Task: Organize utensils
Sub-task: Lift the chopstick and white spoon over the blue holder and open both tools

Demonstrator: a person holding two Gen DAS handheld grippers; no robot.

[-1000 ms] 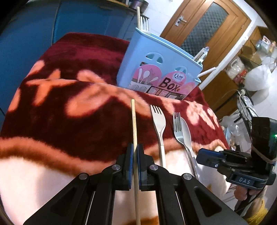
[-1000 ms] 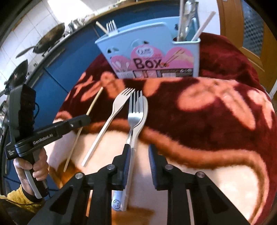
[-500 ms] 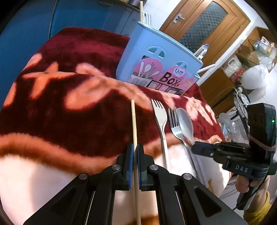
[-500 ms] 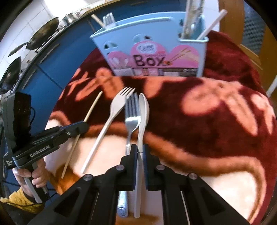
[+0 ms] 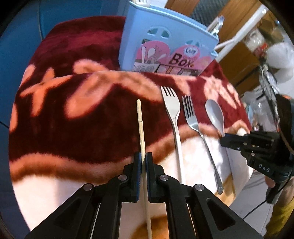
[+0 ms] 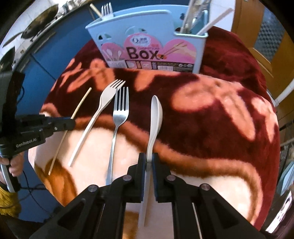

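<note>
Blue cabinets (image 6: 42, 60) behind — wooden door (image 6: 266, 36) right, woks (image 6: 38, 27) hanging.

Home kitchen. Woks (image 6: 39, 13) hanging on white-tiled wall above blue cabinets (image 6: 47, 55); wooden door (image 5: 200, 7) with patterned glass; plush red blanket (image 6: 220, 114) over table; utensil holder (image 6: 147, 40) marked "Box".

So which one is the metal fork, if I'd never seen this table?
Find the blue box on the red blanket. In front of it four utensils lie in a row. The metal fork is the shiny silver one, between the white fork and the spoon.
</note>
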